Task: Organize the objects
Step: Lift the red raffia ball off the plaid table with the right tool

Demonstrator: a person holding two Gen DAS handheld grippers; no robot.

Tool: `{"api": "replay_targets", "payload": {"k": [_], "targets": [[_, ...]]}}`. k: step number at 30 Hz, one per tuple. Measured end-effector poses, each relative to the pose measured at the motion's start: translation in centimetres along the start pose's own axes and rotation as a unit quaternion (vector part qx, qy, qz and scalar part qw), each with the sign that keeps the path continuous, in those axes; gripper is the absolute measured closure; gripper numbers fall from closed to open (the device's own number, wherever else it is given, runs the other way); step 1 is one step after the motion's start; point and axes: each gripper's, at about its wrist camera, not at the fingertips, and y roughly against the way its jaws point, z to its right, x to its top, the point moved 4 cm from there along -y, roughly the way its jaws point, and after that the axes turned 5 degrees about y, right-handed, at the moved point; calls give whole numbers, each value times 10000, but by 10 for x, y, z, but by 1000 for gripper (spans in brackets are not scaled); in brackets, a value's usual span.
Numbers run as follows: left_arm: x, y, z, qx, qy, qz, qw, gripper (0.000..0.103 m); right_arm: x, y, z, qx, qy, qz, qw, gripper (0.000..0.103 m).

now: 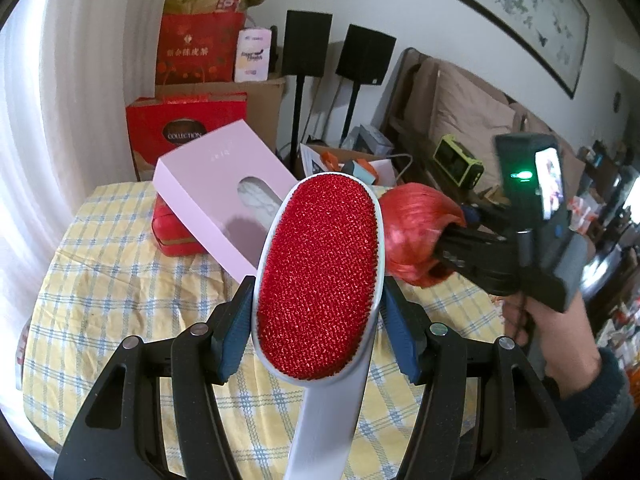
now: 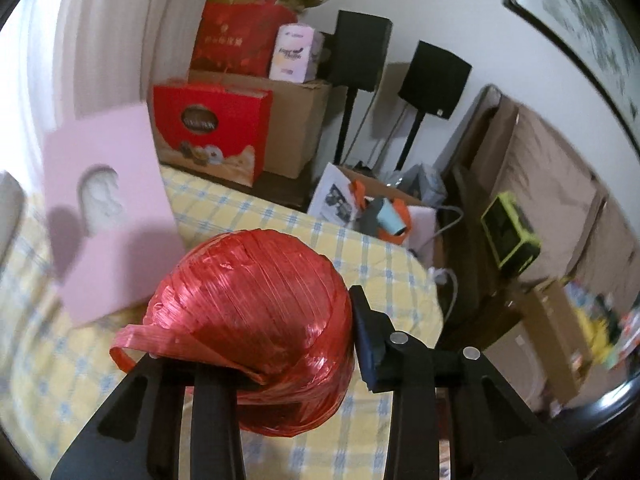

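Observation:
My left gripper [image 1: 316,320] is shut on a white lint brush with a red pad [image 1: 320,276] and holds it above the table. My right gripper [image 2: 256,344] is shut on a red ball of plastic twine [image 2: 256,328], also held above the table; the ball also shows in the left wrist view [image 1: 416,232], just right of the brush. A pink tissue box [image 1: 224,196] leans on a red pouch [image 1: 172,232] at the far side of the table; the box also shows in the right wrist view [image 2: 108,208].
The table wears a yellow and blue checked cloth [image 1: 120,300]. Behind it stand red gift bags [image 1: 184,128], cardboard boxes and two black speakers on stands [image 1: 308,44]. A sofa [image 1: 460,108] with a green device lies to the right.

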Motion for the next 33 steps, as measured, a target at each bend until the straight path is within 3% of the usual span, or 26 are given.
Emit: {"api": "replay_targets", "payload": {"k": [7,17,25,33], "targets": [[5,19,13,4,-80,152,9999,46,-3,59,14,546,-598,315,9962,69],[9,60,26,32,-58,401,9992,46,-29,140,15,815,-832,540,9917,69],[10,95,34,-21,-69,614,9981,46,-61,165,-9,1316,-1272,529,9817,69],[18,129,18,189,44,846,9962,46,-85,191,-46,1693,-1478,627,9724,69]]}}
